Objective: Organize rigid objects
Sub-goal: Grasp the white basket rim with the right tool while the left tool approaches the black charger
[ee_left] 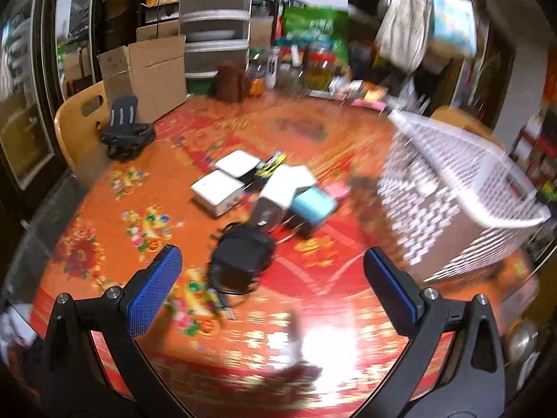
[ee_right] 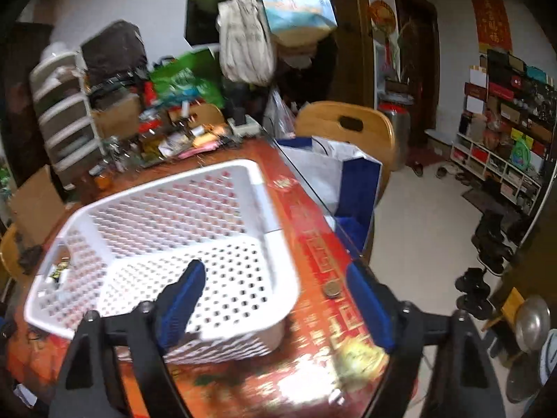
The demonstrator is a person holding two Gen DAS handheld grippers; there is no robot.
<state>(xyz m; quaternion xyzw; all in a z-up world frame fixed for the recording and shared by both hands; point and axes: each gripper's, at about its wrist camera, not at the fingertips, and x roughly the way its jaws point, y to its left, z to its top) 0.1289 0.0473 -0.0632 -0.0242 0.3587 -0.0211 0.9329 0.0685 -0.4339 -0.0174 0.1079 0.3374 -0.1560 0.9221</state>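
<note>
A white perforated basket [ee_left: 463, 188] stands on the red patterned table [ee_left: 313, 132] at the right; in the right wrist view the basket [ee_right: 167, 230] looks empty. A cluster of small boxes lies mid-table: two white boxes [ee_left: 219, 191], a tilted white box [ee_left: 285, 188], a light blue box [ee_left: 313, 209]. A black pouch with a cable [ee_left: 240, 257] lies nearest. My left gripper [ee_left: 271, 278] is open and empty above the table, just short of the pouch. My right gripper [ee_right: 275, 299] is open and empty over the basket's near right corner.
A cardboard box [ee_left: 149, 76], a black stand [ee_left: 125, 129] and jars [ee_left: 313, 66] crowd the table's back. Wooden chairs stand at the left [ee_left: 76, 122] and the far side [ee_right: 344, 129]. A coin [ee_right: 332, 291] lies near the table's glass edge. A blue-white bag [ee_right: 348, 181] sits beside it.
</note>
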